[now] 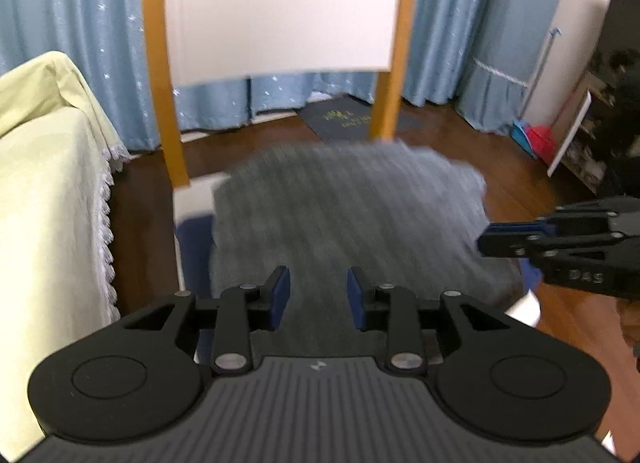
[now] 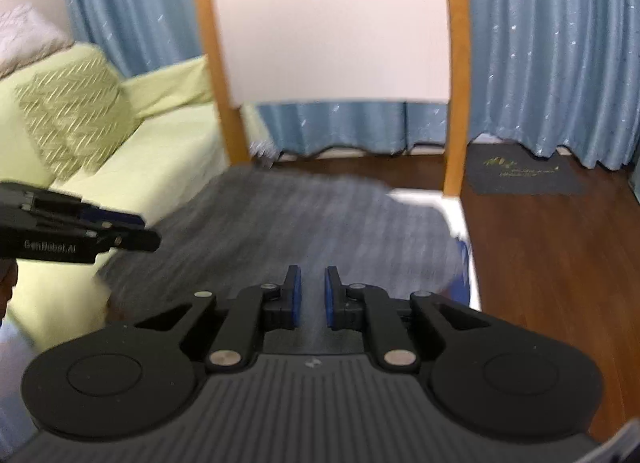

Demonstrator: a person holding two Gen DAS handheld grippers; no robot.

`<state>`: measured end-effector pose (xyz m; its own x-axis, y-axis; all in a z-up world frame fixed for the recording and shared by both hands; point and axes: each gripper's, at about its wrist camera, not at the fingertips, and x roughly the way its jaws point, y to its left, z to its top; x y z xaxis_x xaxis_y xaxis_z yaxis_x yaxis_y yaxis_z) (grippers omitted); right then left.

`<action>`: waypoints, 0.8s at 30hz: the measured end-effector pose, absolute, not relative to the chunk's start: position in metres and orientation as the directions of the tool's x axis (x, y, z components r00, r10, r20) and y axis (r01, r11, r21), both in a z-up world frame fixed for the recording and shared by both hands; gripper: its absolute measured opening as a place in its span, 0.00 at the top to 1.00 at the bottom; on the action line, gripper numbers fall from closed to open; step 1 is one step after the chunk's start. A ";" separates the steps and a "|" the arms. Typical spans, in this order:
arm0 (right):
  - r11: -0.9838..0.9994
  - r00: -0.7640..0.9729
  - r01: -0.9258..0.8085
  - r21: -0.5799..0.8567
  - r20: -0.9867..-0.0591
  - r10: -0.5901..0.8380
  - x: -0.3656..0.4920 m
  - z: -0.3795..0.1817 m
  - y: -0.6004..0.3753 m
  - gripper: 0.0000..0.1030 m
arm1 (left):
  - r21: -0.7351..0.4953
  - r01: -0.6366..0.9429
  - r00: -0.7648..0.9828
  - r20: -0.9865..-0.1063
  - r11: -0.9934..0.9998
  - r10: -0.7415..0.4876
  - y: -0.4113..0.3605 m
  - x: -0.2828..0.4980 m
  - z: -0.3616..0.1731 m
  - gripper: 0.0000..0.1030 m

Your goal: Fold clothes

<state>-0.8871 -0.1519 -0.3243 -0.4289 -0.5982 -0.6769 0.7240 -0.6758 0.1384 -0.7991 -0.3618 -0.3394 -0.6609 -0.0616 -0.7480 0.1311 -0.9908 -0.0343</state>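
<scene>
A grey ribbed garment (image 1: 344,215) lies bunched on a white table, blurred by motion; it also shows in the right wrist view (image 2: 304,223). My left gripper (image 1: 319,299) hovers over its near edge, jaws open and empty. My right gripper (image 2: 313,297) is above the garment's near edge with its jaws a narrow gap apart, nothing between them. The right gripper also shows at the right of the left wrist view (image 1: 516,239), and the left gripper at the left of the right wrist view (image 2: 132,231).
A white chair back with orange wooden posts (image 1: 280,11) stands behind the table. A pale yellow covered sofa (image 1: 44,199) is on the left. Blue curtains (image 2: 552,47), a dark doormat (image 2: 524,175) and wooden floor lie beyond.
</scene>
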 end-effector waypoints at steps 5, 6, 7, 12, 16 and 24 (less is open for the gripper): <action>-0.705 -0.469 0.707 0.047 -0.715 -0.518 -0.895 -0.350 -0.139 0.92 | 0.010 0.215 -0.668 -0.728 -0.976 -0.155 -0.373 -0.779 -0.340 0.59; -0.724 -0.483 0.689 0.037 -0.721 -0.497 -0.898 -0.347 -0.134 0.91 | 0.013 0.238 -0.654 -0.737 -0.971 -0.171 -0.375 -0.777 -0.335 0.60; -0.738 -0.496 0.674 0.033 -0.719 -0.486 -0.900 -0.341 -0.129 0.88 | 0.009 0.241 -0.653 -0.738 -0.970 -0.170 -0.374 -0.778 -0.335 0.61; -0.703 -0.487 0.702 0.114 -0.645 -0.590 -0.903 -0.325 -0.138 0.88 | -0.021 0.251 -0.639 -0.755 -0.968 -0.149 -0.358 -0.795 -0.333 0.52; -0.701 -0.417 0.697 0.151 -0.710 -0.567 -0.906 -0.352 -0.149 0.86 | -0.030 0.338 -0.586 -0.788 -0.941 -0.186 -0.355 -0.797 -0.341 0.48; -0.840 -0.479 0.510 0.182 -0.751 -0.454 -0.893 -0.332 -0.088 0.70 | -0.016 0.511 -0.444 -0.861 -0.859 -0.249 -0.344 -0.793 -0.307 0.21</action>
